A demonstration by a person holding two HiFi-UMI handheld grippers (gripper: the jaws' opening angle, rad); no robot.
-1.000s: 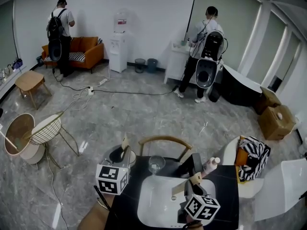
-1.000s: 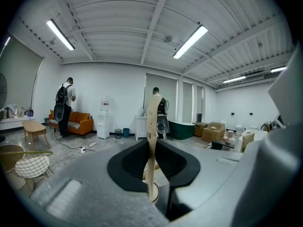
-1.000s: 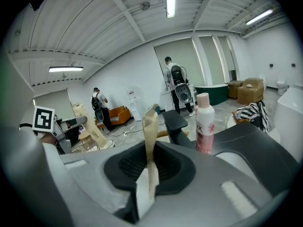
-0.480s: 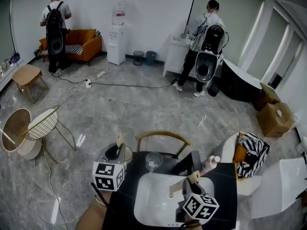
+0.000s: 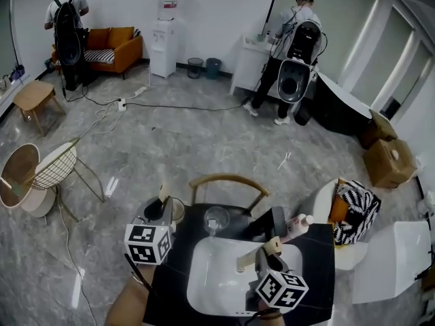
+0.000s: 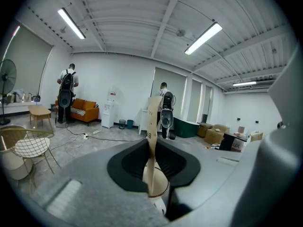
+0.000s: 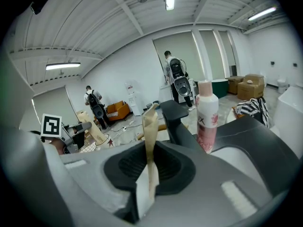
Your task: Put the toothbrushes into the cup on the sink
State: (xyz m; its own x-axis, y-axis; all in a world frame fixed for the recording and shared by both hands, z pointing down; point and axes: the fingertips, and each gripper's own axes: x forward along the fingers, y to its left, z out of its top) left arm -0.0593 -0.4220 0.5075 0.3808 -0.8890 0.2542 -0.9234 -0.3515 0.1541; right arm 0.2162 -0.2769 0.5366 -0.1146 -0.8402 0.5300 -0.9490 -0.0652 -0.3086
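- Well, a black faucet (image 5: pixel 266 224) and a pink-white plastic bottle (image 5: pixel 297 227) crowd the clear glass cup (image 5: pixel 217 219) at three o'clock.
- My left gripper (image 5: pixel 162 210) and right gripper (image 5: pixel 264 255) each pinch a tan paper-sleeved toothbrush (image 6: pixel 152 122); bristles hidden.

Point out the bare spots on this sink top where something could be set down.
Free: the black counter strip between the basin and the right edge, in front of the bottle; also the basin's left half. Crowded: the back edge, where cup, faucet and bottle line up.
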